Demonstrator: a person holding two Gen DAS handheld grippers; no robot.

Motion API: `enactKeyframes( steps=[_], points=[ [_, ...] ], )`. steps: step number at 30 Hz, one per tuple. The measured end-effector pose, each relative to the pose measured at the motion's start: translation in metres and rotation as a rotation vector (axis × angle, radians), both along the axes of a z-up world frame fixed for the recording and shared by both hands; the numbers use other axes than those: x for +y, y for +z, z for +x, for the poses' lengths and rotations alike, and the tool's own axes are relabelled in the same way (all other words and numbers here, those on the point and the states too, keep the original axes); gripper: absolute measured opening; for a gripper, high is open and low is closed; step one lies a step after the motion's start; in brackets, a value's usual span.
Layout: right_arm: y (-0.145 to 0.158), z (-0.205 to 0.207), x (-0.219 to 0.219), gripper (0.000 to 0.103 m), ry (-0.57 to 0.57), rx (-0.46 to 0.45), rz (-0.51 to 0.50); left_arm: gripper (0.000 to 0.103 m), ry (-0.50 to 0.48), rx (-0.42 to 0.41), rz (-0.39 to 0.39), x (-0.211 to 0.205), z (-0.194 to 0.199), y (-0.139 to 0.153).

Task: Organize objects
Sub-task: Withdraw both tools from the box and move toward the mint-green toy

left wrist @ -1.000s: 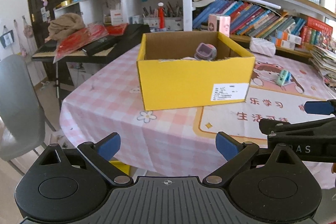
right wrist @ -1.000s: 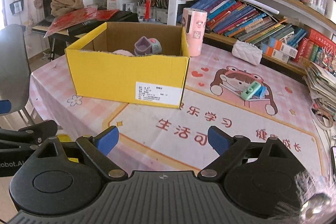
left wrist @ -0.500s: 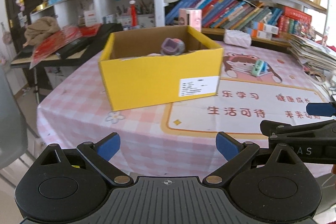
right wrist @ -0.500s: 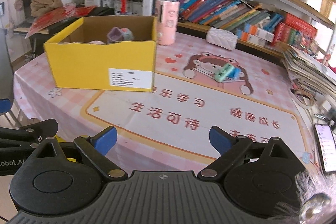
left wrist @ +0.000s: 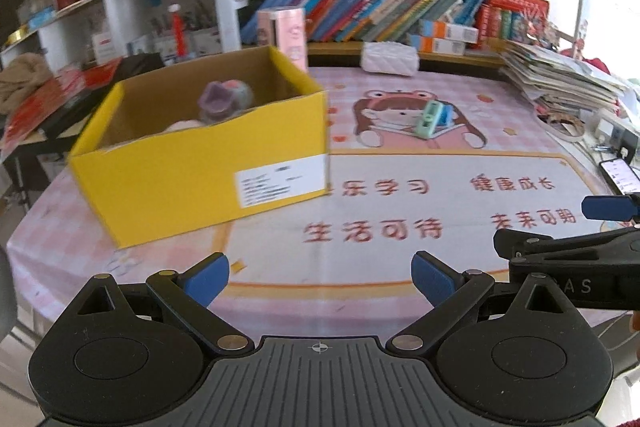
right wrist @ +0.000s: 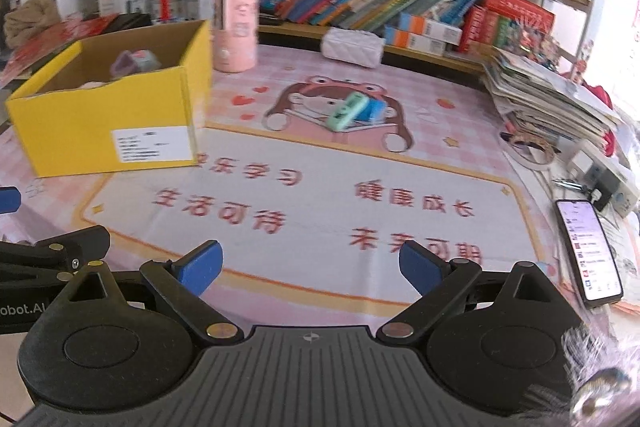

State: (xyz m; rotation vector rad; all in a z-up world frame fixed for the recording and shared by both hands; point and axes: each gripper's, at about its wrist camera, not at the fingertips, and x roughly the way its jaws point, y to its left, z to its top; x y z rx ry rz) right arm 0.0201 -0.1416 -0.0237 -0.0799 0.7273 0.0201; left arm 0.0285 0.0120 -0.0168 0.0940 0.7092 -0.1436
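Both pairs of blue-padded fingers stand wide apart and grip nothing: the left gripper (left wrist: 320, 277) and the right gripper (right wrist: 310, 265) hover side by side above the near edge of the table (right wrist: 304, 195), over the printed mat. Ahead and to the left sits the yellow cardboard box (left wrist: 208, 163), open at the top, with a purple toy (left wrist: 224, 99) and something pale beside it already inside, so part of the sorting looks done. What appears left, judging by the layout, is the mint-green object (right wrist: 346, 111) resting against a blue one (right wrist: 372, 109) on the cartoon girl at the mat's middle, well apart from the box and from both grippers. A pink canister (right wrist: 235, 27) stands just behind the box's far right corner, and a white quilted pouch (right wrist: 351, 47) lies near the shelf. The centre of the mat offers free room for a reach, whereas the right side is hemmed in by a phone (right wrist: 586, 251) near the table's edge and a stack of papers (right wrist: 548, 95) beyond it.
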Motion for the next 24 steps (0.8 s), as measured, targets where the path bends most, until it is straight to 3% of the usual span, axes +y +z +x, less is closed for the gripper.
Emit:
enactKeyframes(
  steps=[11, 24],
  points=[
    [-0.002, 0.052, -0.056, 0.096, -0.038, 0.034, 0.004, 0.099, -0.055, 0.022, -0.013, -0.058, 0.048, -0.004],
    [-0.009, 0.126, -0.113, 0.096, -0.014, 0.059, 0.022, 0.099, -0.016, 0.033, -0.015, -0.111, 0.111, -0.013]
  ],
)
